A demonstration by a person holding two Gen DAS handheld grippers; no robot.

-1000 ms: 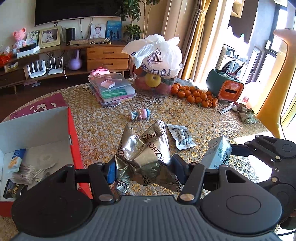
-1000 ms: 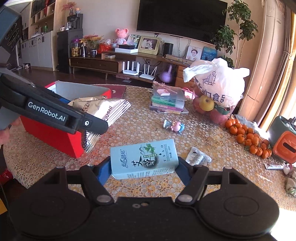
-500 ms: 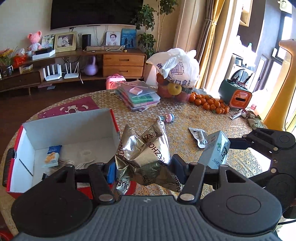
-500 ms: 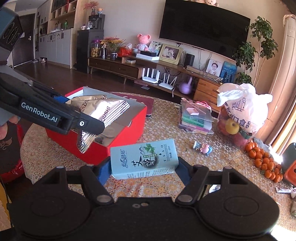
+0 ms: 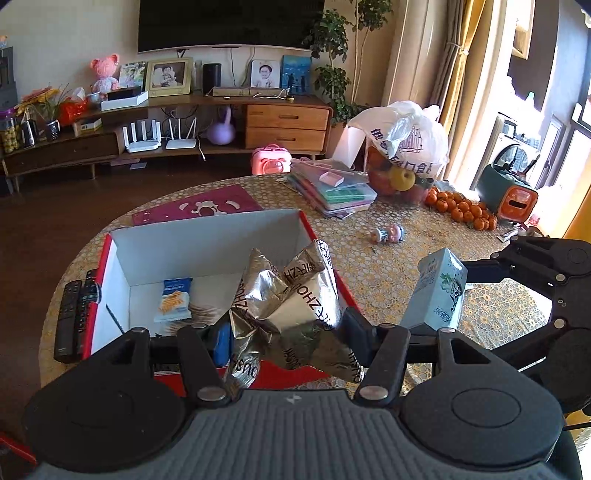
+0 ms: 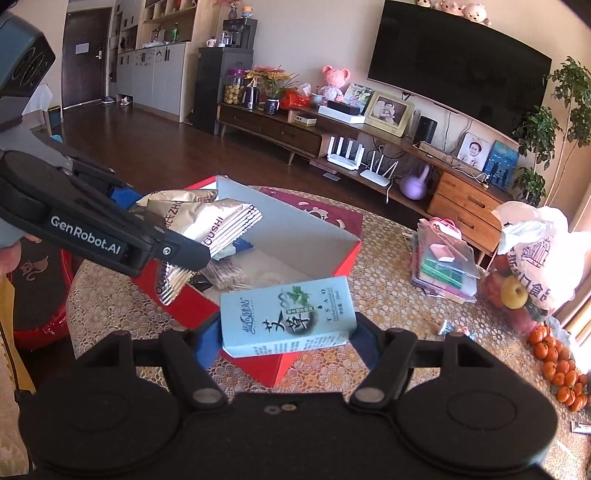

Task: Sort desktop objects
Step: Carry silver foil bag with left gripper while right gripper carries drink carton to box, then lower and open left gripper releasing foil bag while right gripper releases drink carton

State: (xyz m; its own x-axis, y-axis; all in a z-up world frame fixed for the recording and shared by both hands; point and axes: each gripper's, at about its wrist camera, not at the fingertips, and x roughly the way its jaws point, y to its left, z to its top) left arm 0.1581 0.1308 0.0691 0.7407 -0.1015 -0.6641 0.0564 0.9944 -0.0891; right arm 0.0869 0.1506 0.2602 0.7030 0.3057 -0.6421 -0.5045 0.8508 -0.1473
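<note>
Here the table (image 5: 388,266) is round, covered with a gold lace-patterned cloth, and it stands in a sunlit living room with a dark wood floor. A red box (image 5: 110,266) with a white inside sits open on the table; a small blue packet (image 5: 173,304) lies on its floor. The left gripper (image 5: 284,330) is clamped on a crumpled silver foil bag (image 5: 291,302), held in the air above the near part of the box. The right gripper (image 6: 286,332) holds a pale blue carton (image 6: 286,319) lying sideways between its fingers, above the near right corner of the box.

Just left of the box lie 2 black remote controls (image 5: 72,319), and a dark red mat (image 5: 199,205) lies behind it. Farther back on the table are a stack of clear folders (image 5: 332,188), a white plastic bag over a bowl of fruit (image 5: 406,144), a heap of small oranges (image 5: 461,208), a green and orange container (image 5: 508,194) and a small toy figure (image 5: 388,233) lying alone on the cloth.

Against the far wall, a long wooden sideboard (image 5: 288,123) carries photo frames, a pink plush toy (image 5: 105,72) and 2 white routers on a lower shelf, beneath a large dark television (image 5: 229,22). A potted plant (image 5: 336,74) stands beside yellow curtains.
</note>
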